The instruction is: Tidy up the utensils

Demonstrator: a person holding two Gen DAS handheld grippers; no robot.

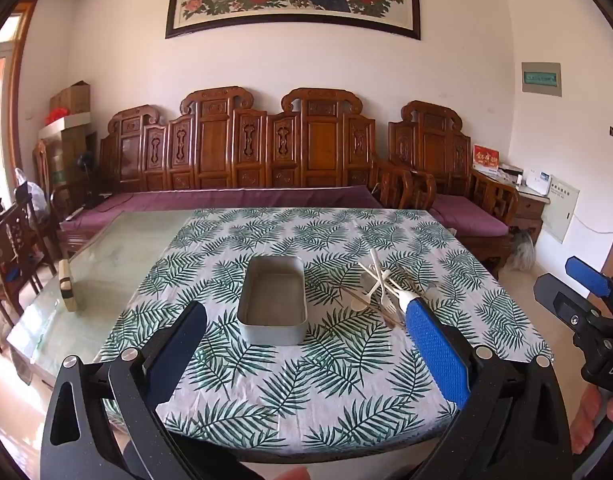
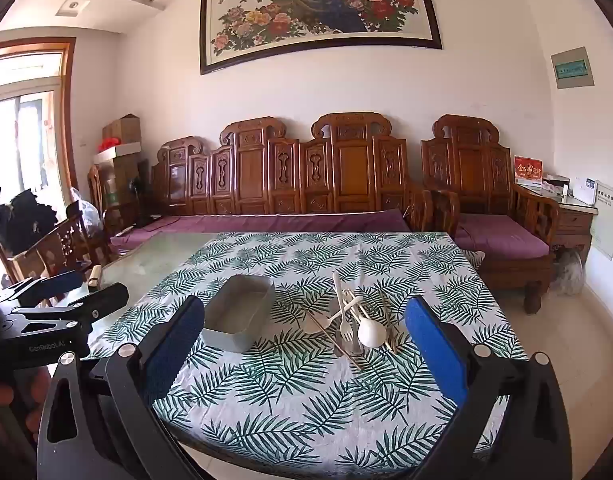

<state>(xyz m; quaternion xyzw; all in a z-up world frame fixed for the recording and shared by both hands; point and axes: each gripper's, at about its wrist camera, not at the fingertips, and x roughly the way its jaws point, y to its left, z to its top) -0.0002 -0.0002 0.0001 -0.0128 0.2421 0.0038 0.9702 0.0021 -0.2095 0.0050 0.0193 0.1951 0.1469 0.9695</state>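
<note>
Both open claws hover short of the utensil pile.

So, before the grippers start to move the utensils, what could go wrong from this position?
1. The utensils lie crossed in one pile: spoons, forks and chopsticks overlap, so lifting one may drag or scatter the others.
2. The chopsticks are thin and flat on the tablecloth, so the open right gripper may pinch cloth and pull it.
3. The grey tray looks light and may slide if the left gripper bumps it.

Utensils right of tin
</note>
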